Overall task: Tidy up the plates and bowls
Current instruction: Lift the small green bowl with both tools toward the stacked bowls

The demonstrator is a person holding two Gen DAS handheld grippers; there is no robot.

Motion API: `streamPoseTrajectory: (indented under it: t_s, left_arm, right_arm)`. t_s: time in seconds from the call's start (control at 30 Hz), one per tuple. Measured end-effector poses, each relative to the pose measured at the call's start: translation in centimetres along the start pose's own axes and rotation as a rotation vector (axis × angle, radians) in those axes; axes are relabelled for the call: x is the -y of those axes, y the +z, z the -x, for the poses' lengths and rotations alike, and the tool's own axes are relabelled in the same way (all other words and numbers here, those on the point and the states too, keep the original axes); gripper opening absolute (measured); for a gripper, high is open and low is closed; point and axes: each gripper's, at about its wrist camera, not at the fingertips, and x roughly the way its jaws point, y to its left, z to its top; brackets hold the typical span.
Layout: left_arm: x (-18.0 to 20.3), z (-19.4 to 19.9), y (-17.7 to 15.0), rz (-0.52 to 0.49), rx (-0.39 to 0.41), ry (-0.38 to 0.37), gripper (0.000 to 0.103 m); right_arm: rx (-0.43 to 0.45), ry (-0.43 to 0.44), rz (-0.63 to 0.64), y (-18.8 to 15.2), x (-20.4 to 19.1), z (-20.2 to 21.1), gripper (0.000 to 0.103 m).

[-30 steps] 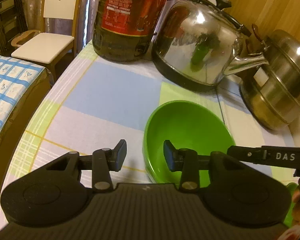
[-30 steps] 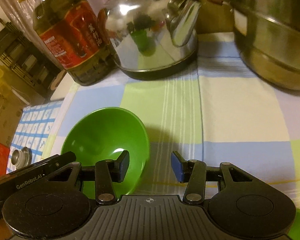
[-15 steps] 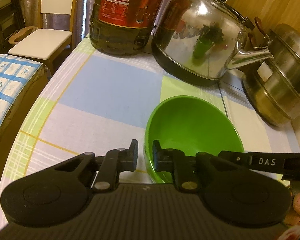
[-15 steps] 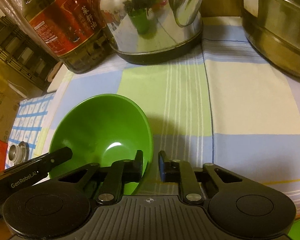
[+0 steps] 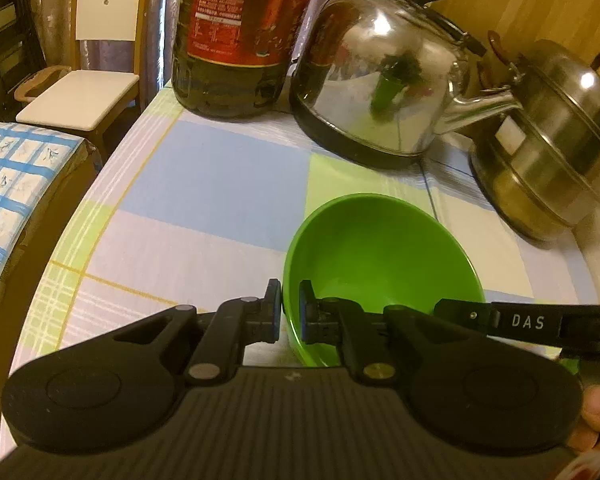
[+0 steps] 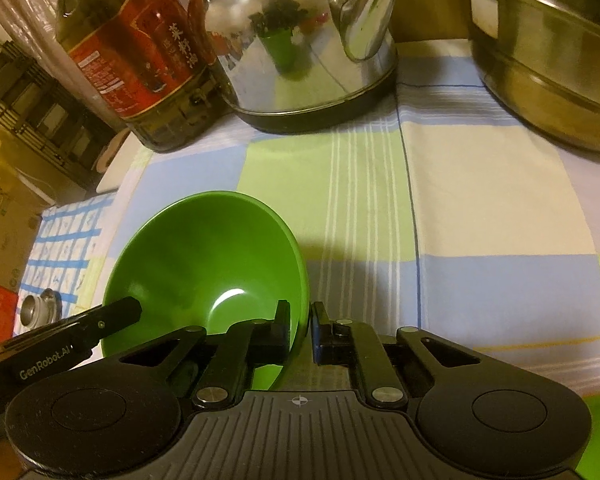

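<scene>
Landmark: the green bowl [image 5: 380,264] sits on the checked tablecloth [image 5: 204,184]; every place below is told from it.
Left gripper [image 5: 289,312]: clamped on the bowl's left rim, one pad outside the wall and one inside, with nothing else between them.
Why there: judged from the task, a thin rim gives the pads a wall to pinch, so the bowl can be lifted for stacking or moving.
Right gripper [image 6: 302,332]: clamped on the opposite rim, again one pad inside and one outside the wall.
Why both: two grips on opposite sides probably keep a smooth, round bowl level; one alone might let it tip.
Bowl's posture: upright, empty inside; whether its base is on the cloth, I cannot tell.
Behind the bowl: oil bottle [image 5: 236,36] to the far left, steel kettle [image 5: 384,80] straight behind, steel pot [image 5: 552,140] to the far right, all well apart from it.
Left view only: a chair [image 5: 84,80] beyond the table edge, the pot's lid and handles, and a fingertip at the lower right.
Right view only: the glint on the bowl's floor, its shadow on the cloth, and a sliver of something green [image 6: 598,436] near the bowl's right, too cut off to name.
</scene>
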Motion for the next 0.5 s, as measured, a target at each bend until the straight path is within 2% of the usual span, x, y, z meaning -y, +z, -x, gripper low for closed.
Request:
streamPoseTrajectory:
  t_s: [0.2,0.5]
  left_arm:
    - [0.4,2.7,-0.7,0.005,0.02,-0.019,0.007]
    - [1.2,9.1,-4.5,0.015,0.023,-0.034,0.007]
  right_arm:
    - [0.013,0.0,0.001,-1.8,-0.5,2.6,0.01]
    - [0.095,0.014,0.016,-5.5,-1.8,9.1,0.01]
